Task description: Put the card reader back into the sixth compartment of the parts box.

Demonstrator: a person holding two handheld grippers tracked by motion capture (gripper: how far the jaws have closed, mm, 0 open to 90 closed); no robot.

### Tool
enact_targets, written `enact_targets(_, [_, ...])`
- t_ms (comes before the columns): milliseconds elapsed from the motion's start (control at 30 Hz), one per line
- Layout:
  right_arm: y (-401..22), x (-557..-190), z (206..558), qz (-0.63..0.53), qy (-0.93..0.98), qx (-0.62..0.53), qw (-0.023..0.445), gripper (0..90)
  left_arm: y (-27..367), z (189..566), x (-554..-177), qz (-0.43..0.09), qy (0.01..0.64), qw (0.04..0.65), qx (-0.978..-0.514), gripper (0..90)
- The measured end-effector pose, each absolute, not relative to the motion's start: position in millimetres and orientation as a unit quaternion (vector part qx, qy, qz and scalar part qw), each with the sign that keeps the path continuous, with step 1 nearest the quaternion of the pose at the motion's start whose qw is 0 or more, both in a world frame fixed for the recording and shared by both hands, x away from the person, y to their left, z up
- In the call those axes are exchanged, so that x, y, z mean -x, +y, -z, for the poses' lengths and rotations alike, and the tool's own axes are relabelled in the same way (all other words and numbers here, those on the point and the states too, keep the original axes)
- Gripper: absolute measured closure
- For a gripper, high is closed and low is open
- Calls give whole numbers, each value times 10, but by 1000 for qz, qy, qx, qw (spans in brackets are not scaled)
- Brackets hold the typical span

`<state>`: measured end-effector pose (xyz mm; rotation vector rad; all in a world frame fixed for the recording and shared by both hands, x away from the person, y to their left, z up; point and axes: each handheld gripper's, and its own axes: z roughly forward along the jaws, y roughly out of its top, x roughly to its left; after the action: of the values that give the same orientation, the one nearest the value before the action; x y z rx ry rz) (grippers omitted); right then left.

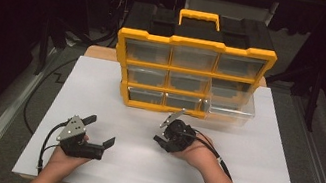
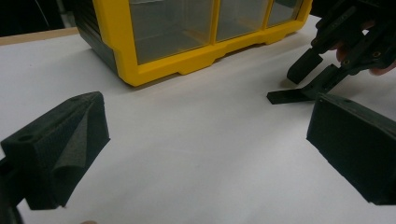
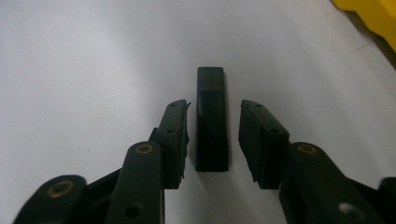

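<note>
A small black rectangular block [image 3: 211, 135] lies flat on the white board [image 1: 136, 173]. My right gripper [image 3: 215, 109] is open, one jaw on each side of the block with a narrow gap to each. In the left gripper view the block [image 2: 289, 96] shows as a flat dark piece under the right gripper [image 2: 320, 70]. From above, the right gripper [image 1: 162, 143] points down at the board, in front of the yellow drawer organizer [image 1: 197, 44]. My left gripper [image 1: 102, 130] is wide open and holds nothing; it hovers low over the board at the left [image 2: 208, 121].
The organizer [image 2: 140, 70] stands at the back of the board with three rows of clear drawers. Its bottom-right drawer [image 1: 228, 110] is pulled out. A yellow corner [image 3: 369, 14] shows at the upper right of the right gripper view. Dark floor and cables surround the table.
</note>
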<state>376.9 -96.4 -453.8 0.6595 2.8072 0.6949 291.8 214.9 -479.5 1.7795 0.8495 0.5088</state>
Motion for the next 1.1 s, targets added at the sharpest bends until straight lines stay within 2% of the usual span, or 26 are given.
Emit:
enact_targets(367, [-938, -3820, 4611, -220, 949, -212, 78, 708, 2148, 4801, -2926, -210, 355, 523, -746, 2])
enact_targets(767, [-926, -3857, 4619, -213, 951, -217, 62, 737, 2156, 4792, -2928, -208, 359, 530, -740, 2])
enact_targets(1100, [-901, -3835, 4613, -207, 952, -212, 73, 745, 2144, 4798, -2929, -204, 357, 531, -741, 2])
